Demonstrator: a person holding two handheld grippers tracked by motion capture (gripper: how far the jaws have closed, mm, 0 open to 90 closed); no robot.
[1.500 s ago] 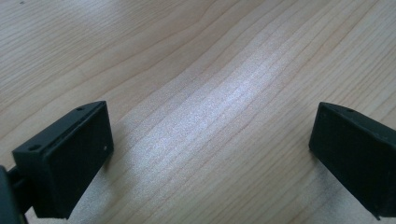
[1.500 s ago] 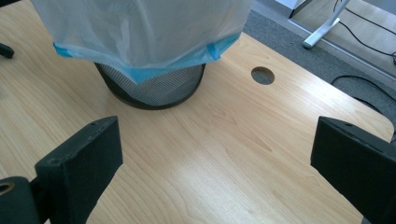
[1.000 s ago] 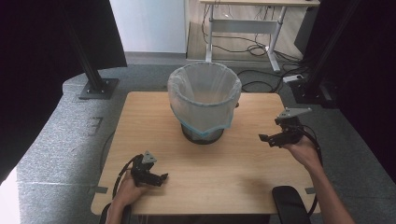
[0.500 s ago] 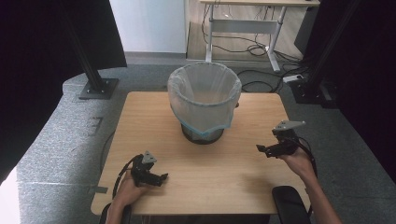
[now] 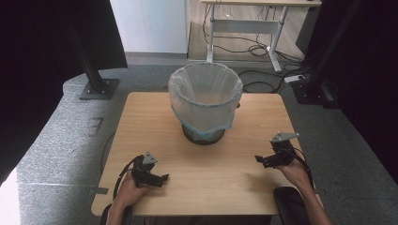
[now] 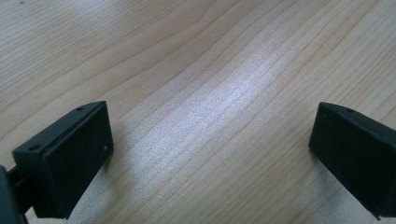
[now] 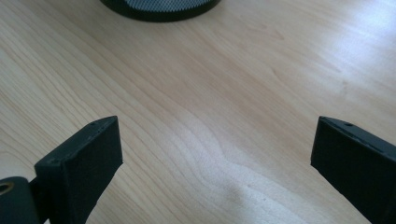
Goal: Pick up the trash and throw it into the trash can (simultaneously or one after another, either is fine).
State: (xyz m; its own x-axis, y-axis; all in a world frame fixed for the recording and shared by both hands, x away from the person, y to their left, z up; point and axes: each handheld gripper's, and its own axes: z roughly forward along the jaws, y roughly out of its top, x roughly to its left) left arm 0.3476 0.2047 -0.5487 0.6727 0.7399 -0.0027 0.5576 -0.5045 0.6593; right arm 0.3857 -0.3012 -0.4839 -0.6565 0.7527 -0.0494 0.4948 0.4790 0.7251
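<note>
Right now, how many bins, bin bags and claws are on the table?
Bin: 1
Bin bag: 1
Claws: 2, the left claw and the right claw, both open
Total: 4

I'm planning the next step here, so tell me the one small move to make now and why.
Probably bring the right hand-held gripper forward toward the bag-lined mesh bin. Its jaws stand wide open over bare table, holding nothing, and the bin's dark base lies straight ahead of it. The left hand-held gripper is open too, but farther from the bin.
</note>
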